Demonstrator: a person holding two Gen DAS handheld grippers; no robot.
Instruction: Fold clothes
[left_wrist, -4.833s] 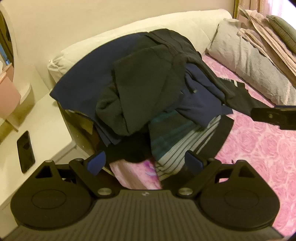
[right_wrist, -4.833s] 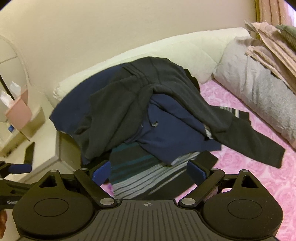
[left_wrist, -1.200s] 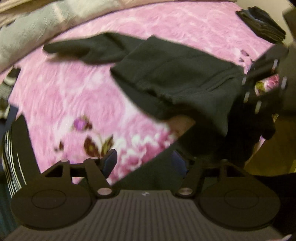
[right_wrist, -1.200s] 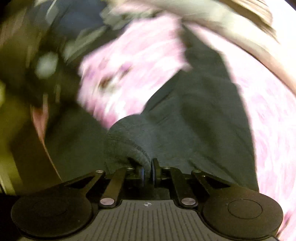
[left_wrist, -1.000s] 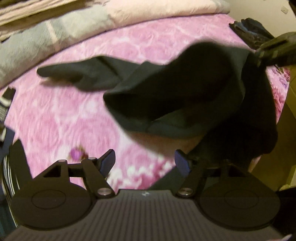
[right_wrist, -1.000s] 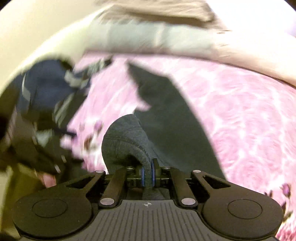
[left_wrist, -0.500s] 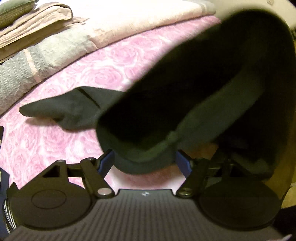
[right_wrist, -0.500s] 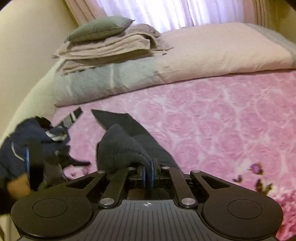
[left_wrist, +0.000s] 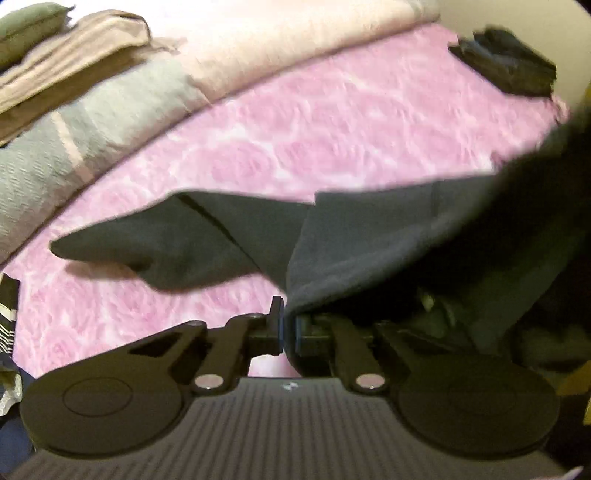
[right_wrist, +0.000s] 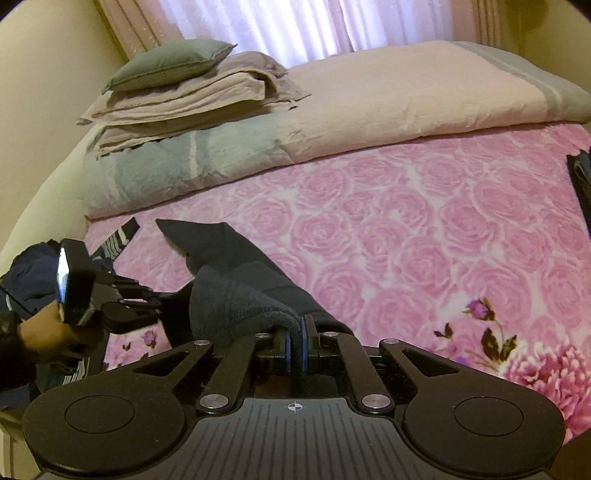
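Left gripper (left_wrist: 289, 328) had its jaws almost together, pinching an edge of the garment (left_wrist: 362, 240). The dark grey fleece cloth rose from between the pads and spread up and to the right, filling the right side of the left wrist view.

Right gripper (right_wrist: 294, 345) was likewise nearly closed, with a fold of the same garment (right_wrist: 236, 299) clamped between its blue pads (right_wrist: 303, 343). The cloth bunched in a hump just left of the jaws.

The garment hung between the two grippers over the near edge of the bed (right_wrist: 424, 229). One long dark part (left_wrist: 166, 240), a sleeve or a leg (could not tell which), trailed flat on the pink rose-print cover towards the headboard side.

In the right wrist view the left gripper (right_wrist: 147, 306) appeared at the left, held by a hand (right_wrist: 48, 332) with a dark cuff at the wrist.

Pile of unfolded clothes (right_wrist: 29, 280), navy and striped, lay at the left edge of the bed, behind that hand.

A dark folded item (left_wrist: 506, 62) sat near the far right corner of the bed, well apart from the held garment.

Folded duvet (right_wrist: 369, 110) ran along the far edge of the bed, with stacked bedding and a green cushion (right_wrist: 170, 62) on top at its left end. Curtains (right_wrist: 295, 26) behind.
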